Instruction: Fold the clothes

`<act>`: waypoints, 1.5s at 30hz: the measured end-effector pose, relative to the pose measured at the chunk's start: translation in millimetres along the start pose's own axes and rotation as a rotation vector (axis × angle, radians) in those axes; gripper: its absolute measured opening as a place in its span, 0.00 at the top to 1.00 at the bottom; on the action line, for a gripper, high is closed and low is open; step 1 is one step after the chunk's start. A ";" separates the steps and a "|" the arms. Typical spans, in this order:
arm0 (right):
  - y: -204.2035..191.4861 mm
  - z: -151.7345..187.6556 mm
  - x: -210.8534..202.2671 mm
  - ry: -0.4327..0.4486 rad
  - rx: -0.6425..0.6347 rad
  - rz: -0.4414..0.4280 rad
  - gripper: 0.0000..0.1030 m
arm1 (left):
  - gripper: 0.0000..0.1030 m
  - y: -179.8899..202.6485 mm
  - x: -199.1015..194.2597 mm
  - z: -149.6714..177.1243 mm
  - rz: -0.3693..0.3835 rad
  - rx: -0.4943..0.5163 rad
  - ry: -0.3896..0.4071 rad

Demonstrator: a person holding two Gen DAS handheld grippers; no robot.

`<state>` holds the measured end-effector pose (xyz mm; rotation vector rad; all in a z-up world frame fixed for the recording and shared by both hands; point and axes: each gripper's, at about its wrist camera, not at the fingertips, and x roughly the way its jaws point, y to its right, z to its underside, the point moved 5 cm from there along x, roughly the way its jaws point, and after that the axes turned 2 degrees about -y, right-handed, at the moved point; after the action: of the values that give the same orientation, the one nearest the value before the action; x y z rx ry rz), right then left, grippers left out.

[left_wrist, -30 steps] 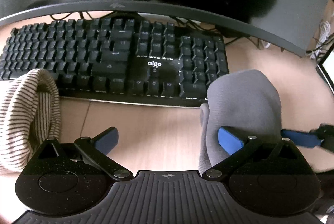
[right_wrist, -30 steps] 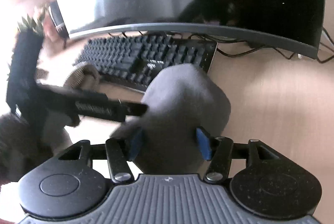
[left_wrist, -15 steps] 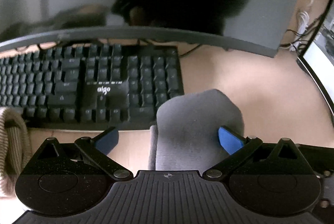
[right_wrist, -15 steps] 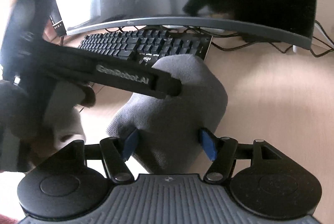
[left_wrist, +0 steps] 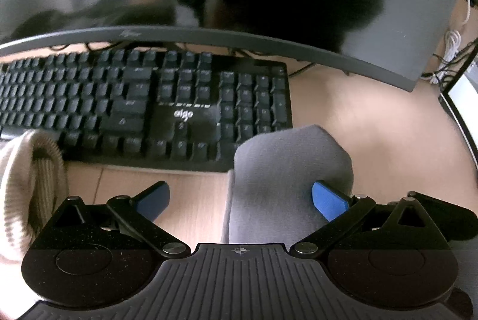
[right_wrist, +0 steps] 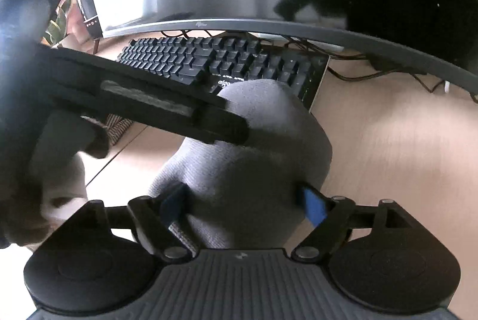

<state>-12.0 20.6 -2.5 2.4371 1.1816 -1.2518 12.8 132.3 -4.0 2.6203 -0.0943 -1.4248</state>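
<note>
- Right gripper (right_wrist: pixel 242 208) jaws are opening around the grey sock (right_wrist: pixel 254 158); released early, the fold may spring apart on the desk (right_wrist: pixel 388 147).
- Left gripper (left_wrist: pixel 240 199) jaws gape wide, holding nothing; the sock brushes only their right pad.

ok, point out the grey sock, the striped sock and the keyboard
grey sock (left_wrist: pixel 286 170): left wrist view, middle of its upper fabric.
striped sock (left_wrist: pixel 18 170): left wrist view, ribbed cuff at the left edge.
keyboard (right_wrist: pixel 227 60): right wrist view, key field.
</note>
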 end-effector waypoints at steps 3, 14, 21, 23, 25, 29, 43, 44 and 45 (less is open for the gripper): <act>8.0 1.1 -3.1 0.006 0.060 -0.034 0.20 | 0.00 -4.2 -2.7 7.2 0.004 -0.019 -0.008; 37.2 13.7 13.8 -0.029 0.377 -0.194 0.24 | 0.00 -25.3 10.4 13.7 0.044 -0.129 -0.037; 48.1 24.4 -13.3 -0.033 0.324 -0.151 0.33 | 0.00 4.7 17.7 21.0 0.116 -0.110 -0.053; 51.1 27.3 -22.3 -0.036 0.272 -0.118 0.31 | 0.00 12.9 20.9 22.9 0.122 -0.100 -0.049; 55.1 25.8 -33.2 -0.018 0.229 -0.092 0.30 | 0.00 16.8 22.0 23.9 0.117 -0.093 -0.039; 53.8 8.3 -52.7 0.058 0.127 -0.008 0.28 | 0.00 12.7 20.0 26.7 0.090 -0.079 -0.021; 45.9 -49.1 26.3 0.011 0.239 0.047 0.58 | 0.00 -10.5 21.2 32.1 0.093 -0.056 0.003; 43.5 -48.9 26.8 0.011 0.237 0.055 0.57 | 0.00 -13.2 21.9 32.1 0.102 -0.054 0.000; 40.7 -48.0 26.7 0.012 0.232 0.065 0.57 | 0.00 -15.0 22.9 32.0 0.113 -0.050 -0.003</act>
<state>55.7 30.5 0.0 2.6240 1.0011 -1.4284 -1.8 140.7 -42.7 2.5302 -0.2008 -1.3757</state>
